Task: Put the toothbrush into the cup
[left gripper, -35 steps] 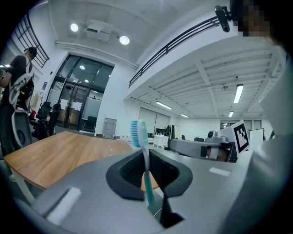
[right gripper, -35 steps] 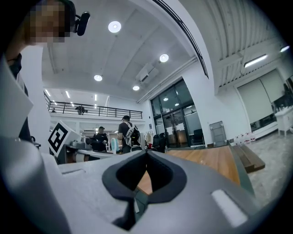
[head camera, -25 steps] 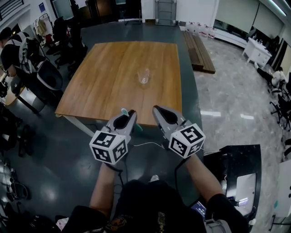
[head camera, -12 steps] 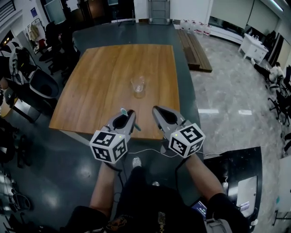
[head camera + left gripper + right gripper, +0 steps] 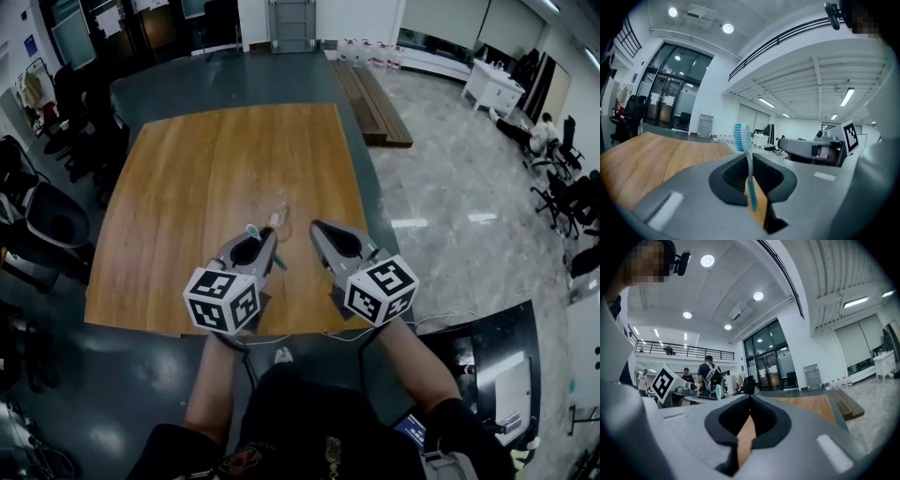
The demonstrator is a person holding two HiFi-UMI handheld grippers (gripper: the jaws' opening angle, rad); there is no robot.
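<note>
My left gripper [image 5: 265, 234] is shut on a teal and white toothbrush [image 5: 251, 228]. In the left gripper view the toothbrush [image 5: 750, 183] stands upright between the closed jaws, bristle head on top. The clear cup [image 5: 278, 219] stands on the wooden table [image 5: 187, 187], just ahead of the gap between the two grippers and partly hidden by them. My right gripper [image 5: 317, 228] hangs beside the left one, shut with nothing in it. In the right gripper view its jaws meet over the table, and the toothbrush head [image 5: 718, 391] shows at the left. Neither gripper view shows the cup.
Office chairs [image 5: 56, 216] crowd the table's left side. Wooden planks [image 5: 375, 103] lie on the floor beyond the table's right edge. A black case [image 5: 487, 356] sits at my lower right. Standing people [image 5: 707, 373] show far off in the right gripper view.
Both grippers have travelled forward from the near edge to over the table. The cup, once well ahead of them, now sits right at their tips. The toothbrush stays gripped.
</note>
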